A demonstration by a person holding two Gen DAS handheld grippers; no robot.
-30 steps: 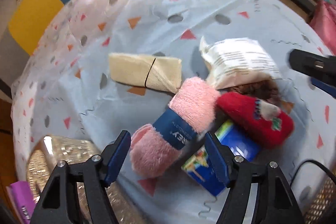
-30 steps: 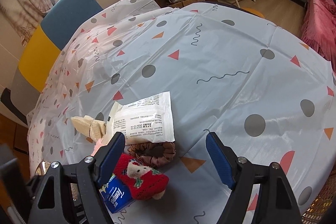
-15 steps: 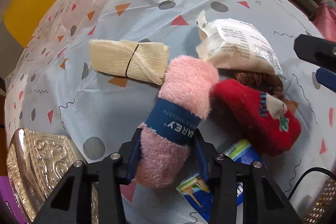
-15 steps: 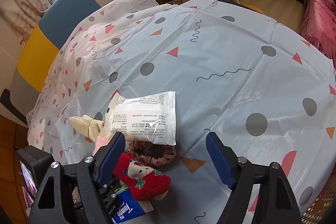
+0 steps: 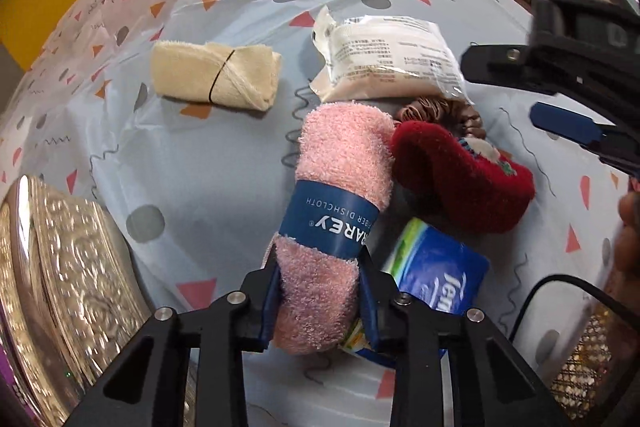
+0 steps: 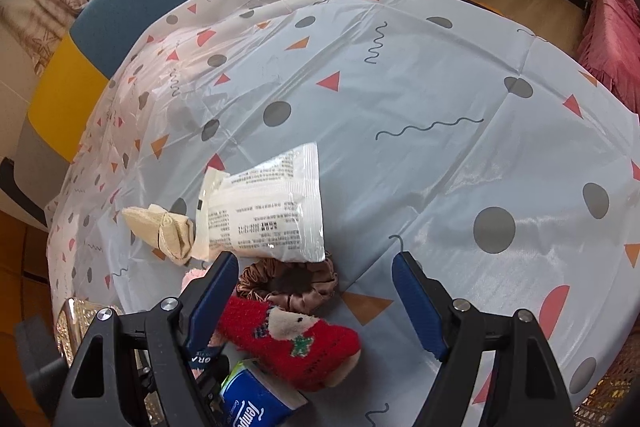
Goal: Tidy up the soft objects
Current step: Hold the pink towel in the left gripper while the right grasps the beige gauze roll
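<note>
Where blue pads pinch it, the left tongs (image 5: 318, 291) dent the fluffy pink dishcloth roll (image 5: 336, 211).

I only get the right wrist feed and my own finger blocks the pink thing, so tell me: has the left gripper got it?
Observer: Yes. The left gripper is shut on the pink dishcloth roll, its jaws having just closed on the near end.
Operator: Anything wrapped round the roll?
Observer: A blue paper band, just beyond the pads.
Operator: What is touching it?
Observer: The red sock leans against its right side.
</note>
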